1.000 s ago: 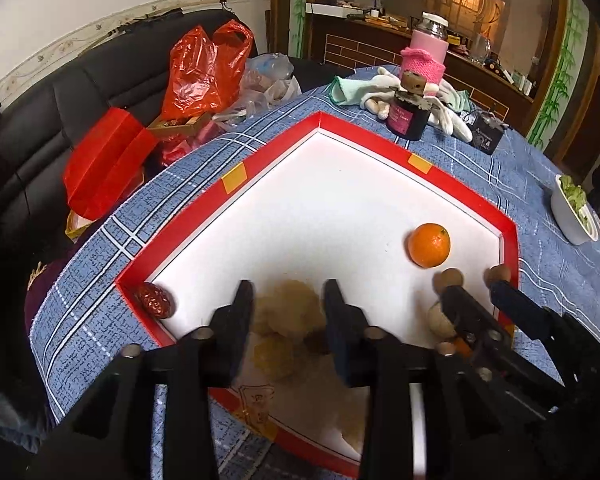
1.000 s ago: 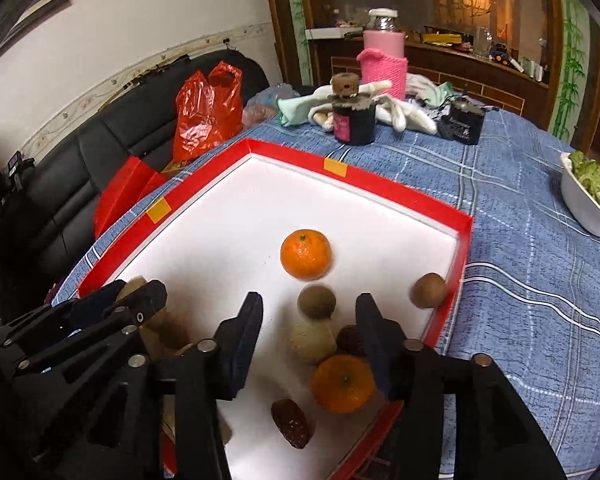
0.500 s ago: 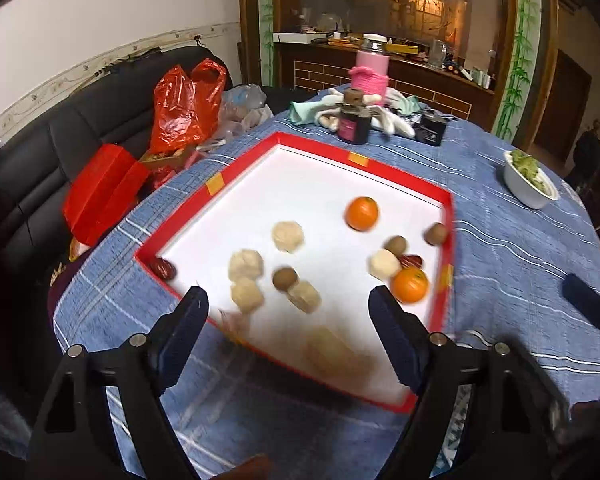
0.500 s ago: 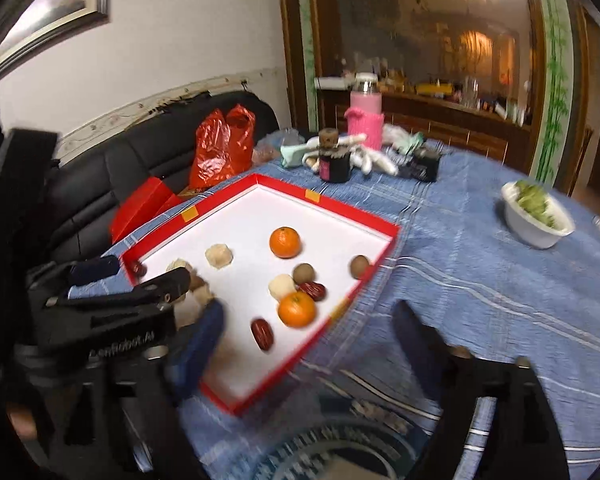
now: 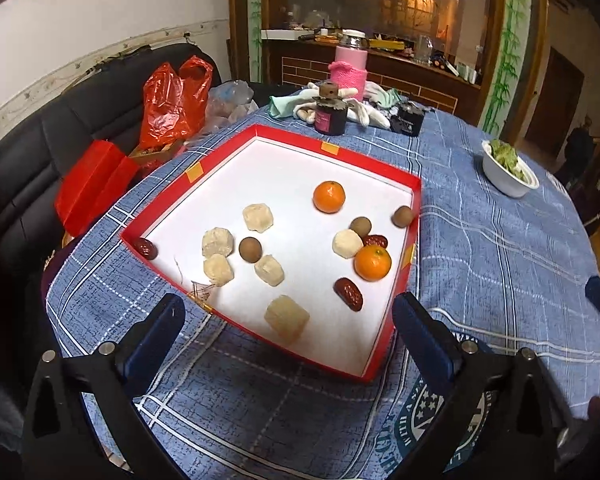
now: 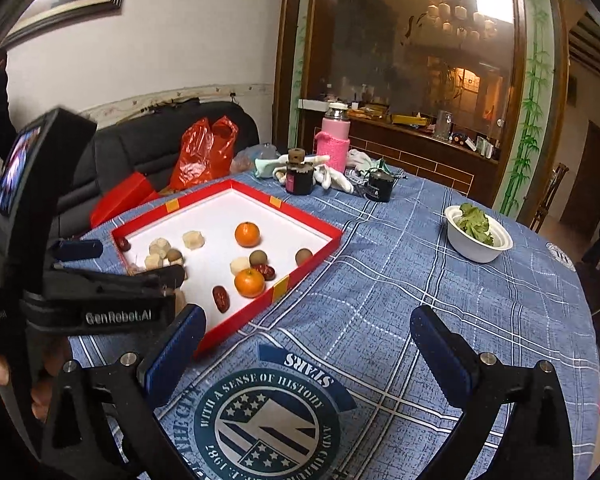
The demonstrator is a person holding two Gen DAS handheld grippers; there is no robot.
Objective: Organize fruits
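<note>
my left hand-held gripper (image 5: pixel 288 320) still opening, nothing between jaws; right hand-held gripper (image 6: pixel 308 344) wide, empty. fruits in red tray (image 5: pixel 414 216) ahead of left, left-forward of right. left nearer; date (image 5: pixel 348 294) long axis slants away.

The left gripper (image 5: pixel 288 320) hangs over the near edge of the red tray (image 5: pixel 416 200), jaws opening, nothing between them. Inside the tray lie two oranges (image 5: pixel 329 197), pale lumps (image 5: pixel 257 218), brown round fruits (image 5: pixel 250 249) and red dates (image 5: pixel 348 294). Beyond the tray stands a dark jar (image 5: pixel 331 114).
</note>
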